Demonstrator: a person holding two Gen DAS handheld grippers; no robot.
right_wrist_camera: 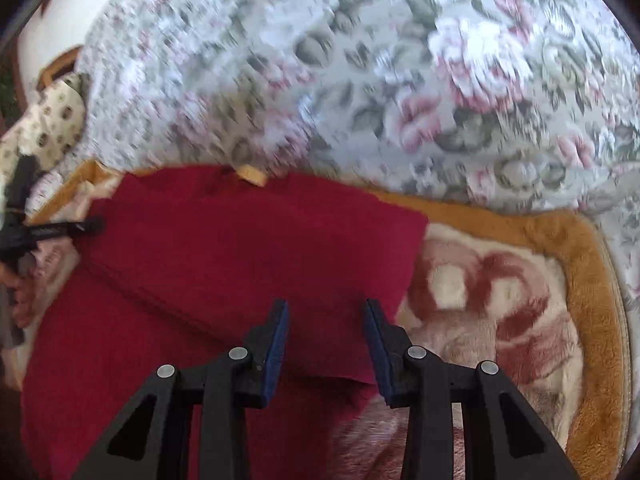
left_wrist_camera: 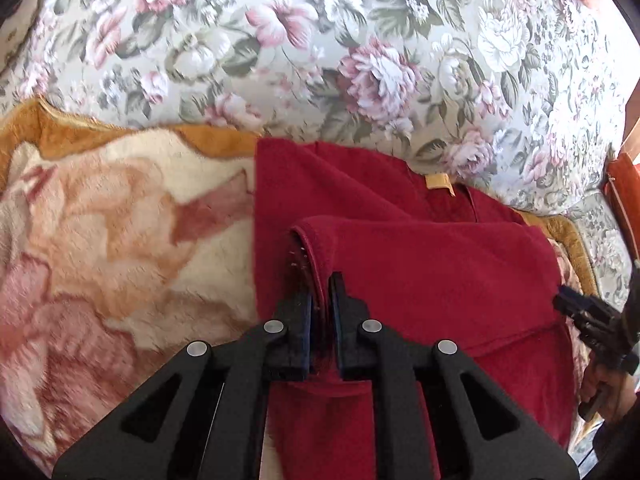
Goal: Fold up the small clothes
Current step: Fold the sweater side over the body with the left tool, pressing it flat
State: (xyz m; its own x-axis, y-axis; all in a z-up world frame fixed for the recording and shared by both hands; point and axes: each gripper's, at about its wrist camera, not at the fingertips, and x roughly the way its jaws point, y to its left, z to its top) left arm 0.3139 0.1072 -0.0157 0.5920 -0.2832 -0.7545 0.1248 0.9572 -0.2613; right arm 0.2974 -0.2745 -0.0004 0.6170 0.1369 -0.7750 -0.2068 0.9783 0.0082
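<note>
Red garment [left_wrist_camera: 420, 264]: a deep red, fleecy piece of clothing, lying on a plush blanket [left_wrist_camera: 100, 240] with a cream, pink and ochre pattern. A small tan label [left_wrist_camera: 439, 181] sits at its far edge. The near layer is folded over the far layer, forming a rounded fold edge that runs across the garment in the left wrist view. In the right wrist view the garment [right_wrist_camera: 240, 248] shows a straight right-hand edge and a seam line running diagonally across its lower left portion; this view is blurred.

Left gripper [left_wrist_camera: 322, 292]: the jaws stand almost fully together, with only a narrow slot between the blue pads. A raised edge of the red fabric passes through that slot, and the pads clamp it. The pinch point is at the left end of the fold edge.

Right gripper [right_wrist_camera: 326, 312]: the jaws stand partly apart, with a clear gap between the blue pads. Nothing is between them. The gripper hangs over the garment near its right-hand edge; contact with the fabric cannot be determined. In the left wrist view the same gripper [left_wrist_camera: 568, 300] appears at the garment's right border.

A floral bedspread [left_wrist_camera: 320, 60] in grey, pink and green lies beyond the blanket. A cream patterned cushion [right_wrist_camera: 48, 128] lies at far left in the right wrist view.
</note>
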